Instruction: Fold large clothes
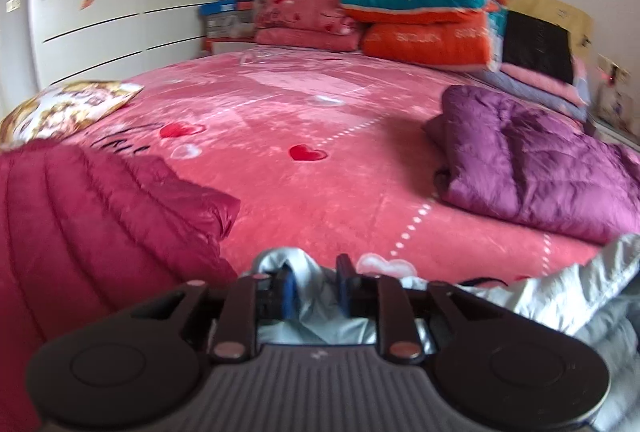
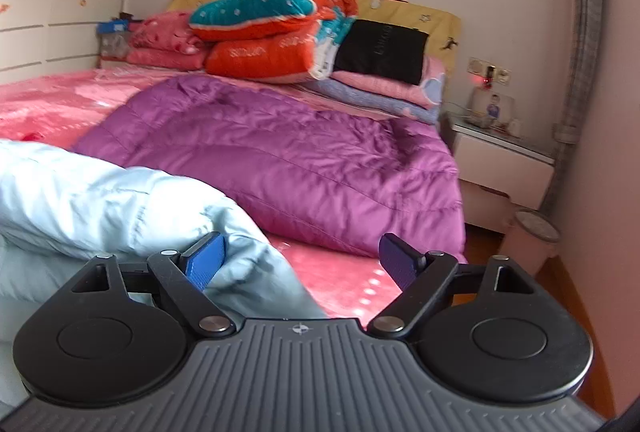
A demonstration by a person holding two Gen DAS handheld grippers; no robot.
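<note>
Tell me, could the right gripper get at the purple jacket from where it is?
Probably yes. The right gripper is wide open, and only bare pink bedspread lies between it and the purple jacket; the pale blue jacket sits off to one side.

Three padded jackets lie on the bed: one light blue jacket at the hand-held grippers, one maroon jacket left, one purple jacket right.

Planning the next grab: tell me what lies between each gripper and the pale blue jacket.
Nothing visible. The pale blue jacket already lies between the left gripper pads, and its fold sits against the wide-open right gripper.
</note>
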